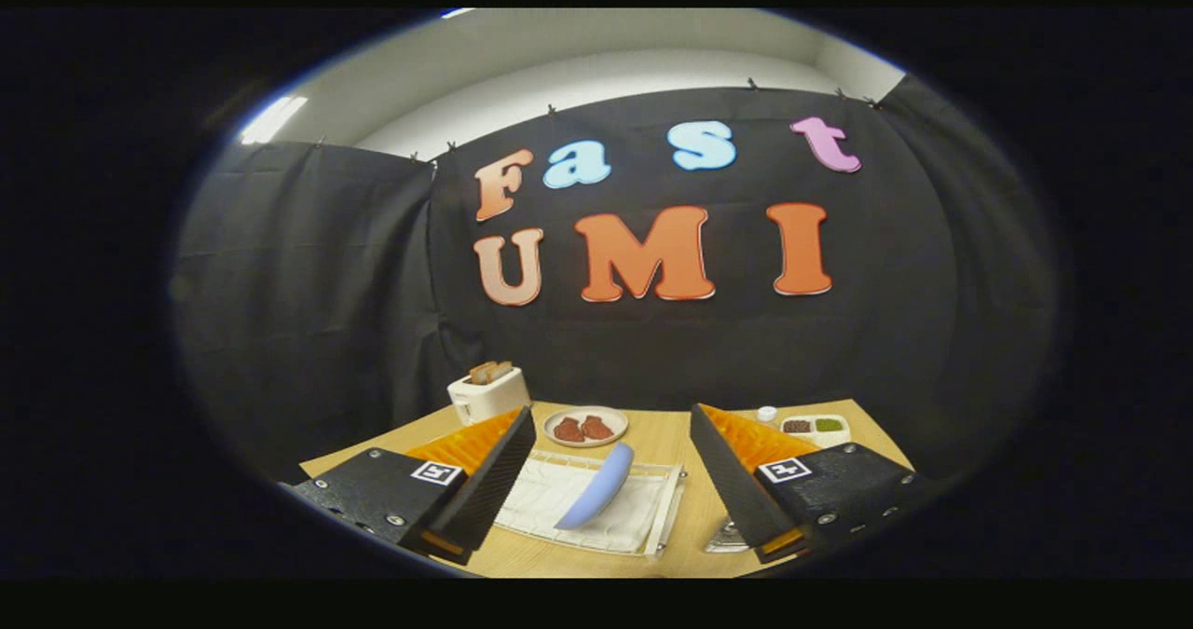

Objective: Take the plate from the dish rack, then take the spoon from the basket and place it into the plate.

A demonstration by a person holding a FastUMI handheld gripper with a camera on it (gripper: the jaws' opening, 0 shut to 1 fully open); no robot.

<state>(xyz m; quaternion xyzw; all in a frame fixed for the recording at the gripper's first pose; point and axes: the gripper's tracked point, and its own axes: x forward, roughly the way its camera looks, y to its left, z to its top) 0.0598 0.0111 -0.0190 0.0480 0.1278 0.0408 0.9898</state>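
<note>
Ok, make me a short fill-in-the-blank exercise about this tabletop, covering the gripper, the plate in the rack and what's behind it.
1. The gripper has its fingers ____, with nothing held between them.
2. The blue plate stands tilted on edge in the white ____.
3. Beyond the rack, the round plate holds two pieces of ____.
4. The white toaster has slices of ____ sticking out of its top.

Missing words: open; dish rack; meat; bread
</note>
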